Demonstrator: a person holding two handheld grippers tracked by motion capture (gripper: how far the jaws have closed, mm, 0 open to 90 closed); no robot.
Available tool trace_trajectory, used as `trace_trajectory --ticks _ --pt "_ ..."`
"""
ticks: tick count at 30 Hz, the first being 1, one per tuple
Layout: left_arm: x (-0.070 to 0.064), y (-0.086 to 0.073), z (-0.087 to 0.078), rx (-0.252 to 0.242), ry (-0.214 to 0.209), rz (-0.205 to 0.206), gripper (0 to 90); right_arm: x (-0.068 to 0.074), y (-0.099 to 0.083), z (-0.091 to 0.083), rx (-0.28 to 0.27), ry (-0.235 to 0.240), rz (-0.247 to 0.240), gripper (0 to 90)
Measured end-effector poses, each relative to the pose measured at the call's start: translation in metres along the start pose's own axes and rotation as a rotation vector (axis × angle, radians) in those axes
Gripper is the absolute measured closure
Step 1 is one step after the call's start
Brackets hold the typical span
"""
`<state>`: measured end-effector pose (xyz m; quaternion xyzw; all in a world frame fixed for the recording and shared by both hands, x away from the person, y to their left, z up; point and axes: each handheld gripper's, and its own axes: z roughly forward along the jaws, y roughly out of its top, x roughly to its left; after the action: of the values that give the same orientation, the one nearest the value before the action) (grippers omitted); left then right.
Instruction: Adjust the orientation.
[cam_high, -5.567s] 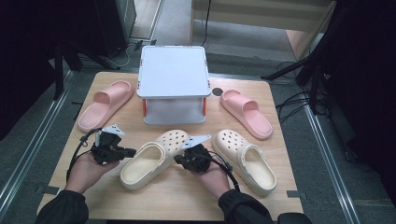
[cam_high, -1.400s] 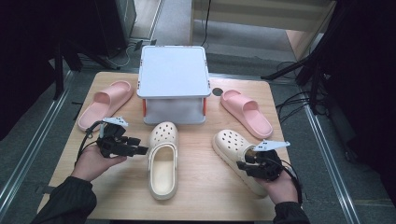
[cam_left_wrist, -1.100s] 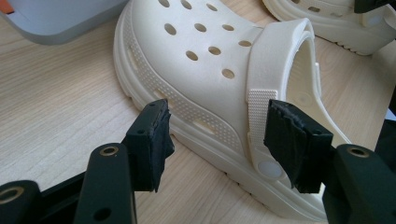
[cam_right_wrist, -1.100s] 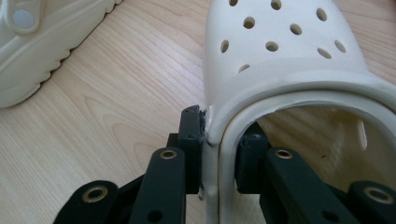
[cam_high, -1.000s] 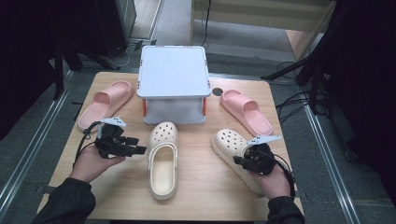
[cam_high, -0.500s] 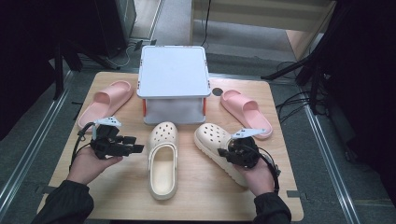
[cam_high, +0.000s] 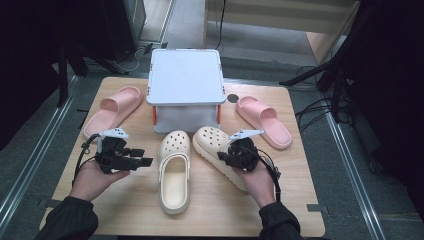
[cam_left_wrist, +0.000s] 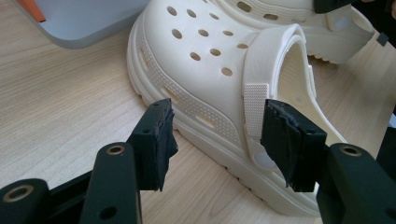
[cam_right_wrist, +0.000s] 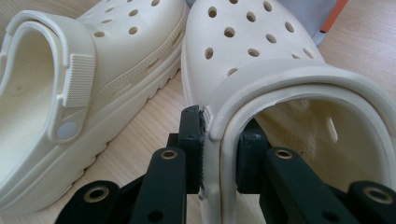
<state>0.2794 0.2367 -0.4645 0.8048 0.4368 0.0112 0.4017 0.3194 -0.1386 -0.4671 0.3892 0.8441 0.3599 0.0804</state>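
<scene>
Clogs, cream, two, both on the wooden table (cam_high: 125, 210) in front of the grey box (cam_high: 186, 80).

Right clog (cam_high: 215, 145): lies at a slant, toe toward the box, toe close beside the other clog's toe. My right gripper (cam_high: 231, 156) has it by the side wall of the heel opening; in the right gripper view the jaws stand nearly closed, one pad outside the rim and one inside, both pressed to the rim (cam_right_wrist: 219, 135). My right hand (cam_high: 255, 175) comes in from the bottom edge, forearm angled up and inward, gripper pointing to the left and a little away from me.

Left clog (cam_high: 174, 170): lies straight, toe toward the box, heel toward me, sole flat on the table. Nothing holds it.

My left gripper (cam_high: 141, 159): jaws wide apart, holding nothing. It points right, toward the left clog's side, and sits just short of it. In the left gripper view the strap (cam_left_wrist: 261, 88) and its rivet show between the two pads, with a gap on either side. My left hand (cam_high: 95, 175) cups the gripper from below, palm up, forearm entering from the lower left.

Pink slides, two: one (cam_high: 111, 110) left of the box, one (cam_high: 264, 121) right of it, both well apart from my grippers.
</scene>
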Motion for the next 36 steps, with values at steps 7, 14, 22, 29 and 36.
trace_trajectory --ticks 7,14,22,29,36 --pt "-0.003 -0.004 0.000 0.011 0.000 -0.001 43.0 0.001 0.003 0.008 0.012 -0.009 0.013 76.6" --pt "-0.005 -0.007 0.001 0.029 0.007 0.003 42.7 0.006 0.005 0.014 0.026 -0.003 0.012 76.7" --pt "-0.004 -0.007 0.001 0.028 0.007 0.004 42.7 0.008 0.004 0.016 0.019 0.026 0.015 72.6" --pt "0.000 -0.007 0.000 0.023 0.014 0.004 42.7 0.002 0.003 0.001 -0.008 0.050 0.009 68.3" --pt "0.000 -0.006 0.000 0.012 0.029 0.007 53.5 -0.004 -0.004 -0.025 -0.038 0.087 -0.007 79.7"
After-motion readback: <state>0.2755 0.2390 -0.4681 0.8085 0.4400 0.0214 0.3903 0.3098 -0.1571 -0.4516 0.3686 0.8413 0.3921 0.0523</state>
